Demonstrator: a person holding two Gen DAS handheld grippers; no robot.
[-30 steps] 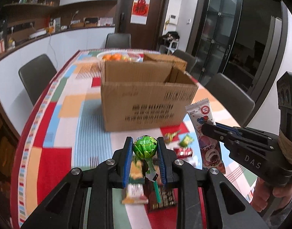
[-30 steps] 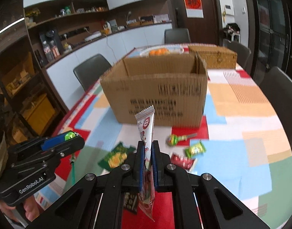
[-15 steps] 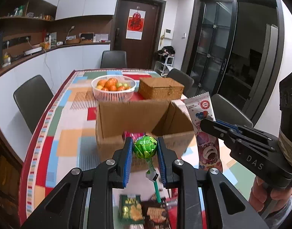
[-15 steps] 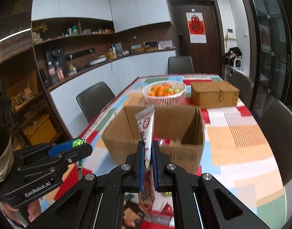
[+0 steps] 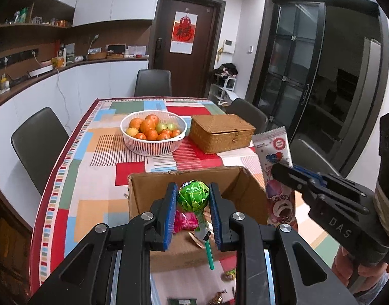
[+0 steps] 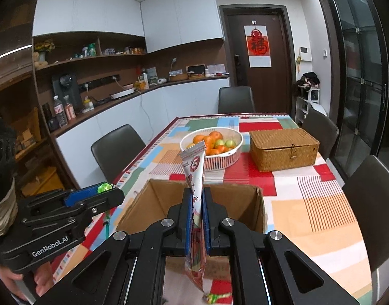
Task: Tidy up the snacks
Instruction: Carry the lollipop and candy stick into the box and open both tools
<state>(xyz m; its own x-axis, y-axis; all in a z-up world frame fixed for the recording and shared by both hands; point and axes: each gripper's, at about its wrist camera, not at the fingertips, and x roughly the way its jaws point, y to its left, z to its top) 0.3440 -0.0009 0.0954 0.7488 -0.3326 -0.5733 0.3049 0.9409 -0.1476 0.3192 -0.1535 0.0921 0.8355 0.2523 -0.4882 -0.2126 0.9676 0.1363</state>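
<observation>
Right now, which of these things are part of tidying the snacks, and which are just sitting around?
Part of the job:
- lollipop in the left gripper
- snack packet in the right gripper
- cardboard box
- pink snack in the box

Just sitting around:
- fruit basket
- wicker box
- chairs

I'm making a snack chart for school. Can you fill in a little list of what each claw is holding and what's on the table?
left claw: shut on green lollipop
right claw: shut on pink-and-white snack packet
cardboard box: open, just ahead of both claws
inside box: pink wrapper
behind box: white fruit basket, wicker box
table: colourful patchwork cloth
</observation>
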